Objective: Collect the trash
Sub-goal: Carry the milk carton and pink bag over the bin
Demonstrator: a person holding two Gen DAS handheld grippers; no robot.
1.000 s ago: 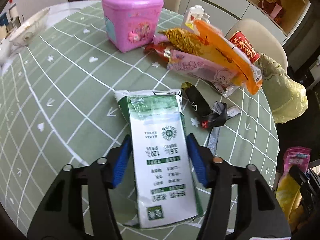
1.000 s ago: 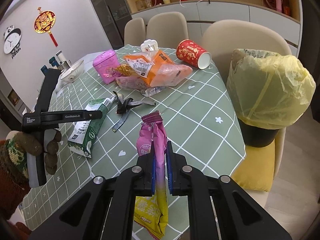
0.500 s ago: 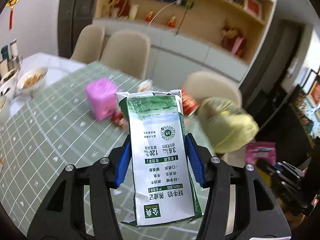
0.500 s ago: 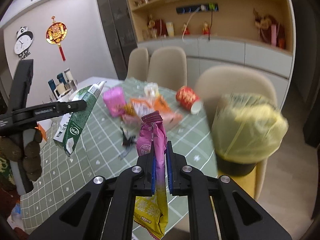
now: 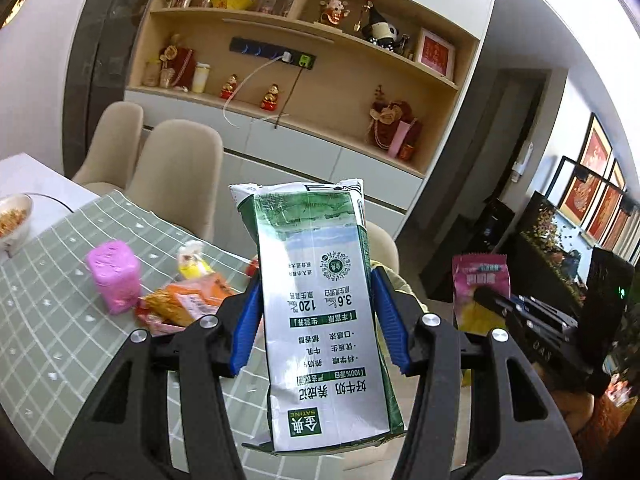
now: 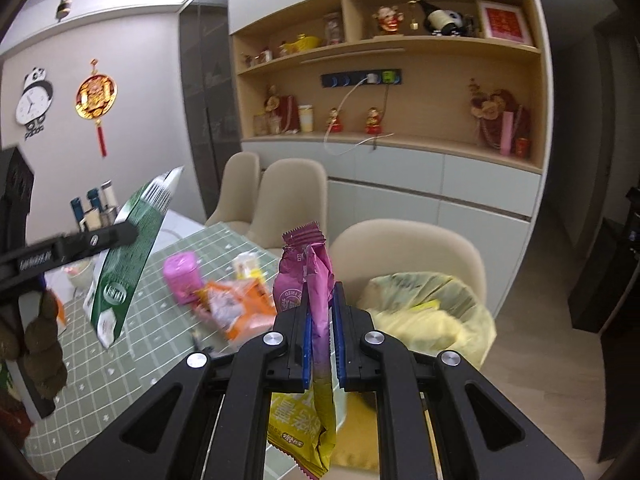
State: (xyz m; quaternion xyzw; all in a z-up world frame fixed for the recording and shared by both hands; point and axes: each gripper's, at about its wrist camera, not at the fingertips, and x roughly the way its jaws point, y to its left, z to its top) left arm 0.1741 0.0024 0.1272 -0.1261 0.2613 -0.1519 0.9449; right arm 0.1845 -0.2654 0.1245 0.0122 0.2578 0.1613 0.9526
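Two pieces of trash are held in the air, one per gripper. The left gripper (image 5: 318, 320) is clamped across the sides of one green-and-white milk carton (image 5: 324, 312), held above the table edge; its print (upside down in the left wrist view) shows "SATINE", "100%", "3.6" and "120", beside a round code. The right gripper (image 6: 320, 344) is pinched nearly together on one pink-and-yellow snack wrapper (image 6: 310, 280), which stands up between the blue pads and hangs below them; the word "FRIED" can be read on it. Just beyond the wrapper sits one bin lined with a yellow bag (image 6: 432, 316), next to a beige chair (image 6: 404, 248); three such chairs show in the right wrist view. On the green checked tablecloth (image 6: 120, 368) lie one pink box (image 6: 182, 276) and a heap of orange snack packets (image 6: 240, 304) (their number cannot be told). A panda clock (image 6: 34, 100) hangs on the wall.
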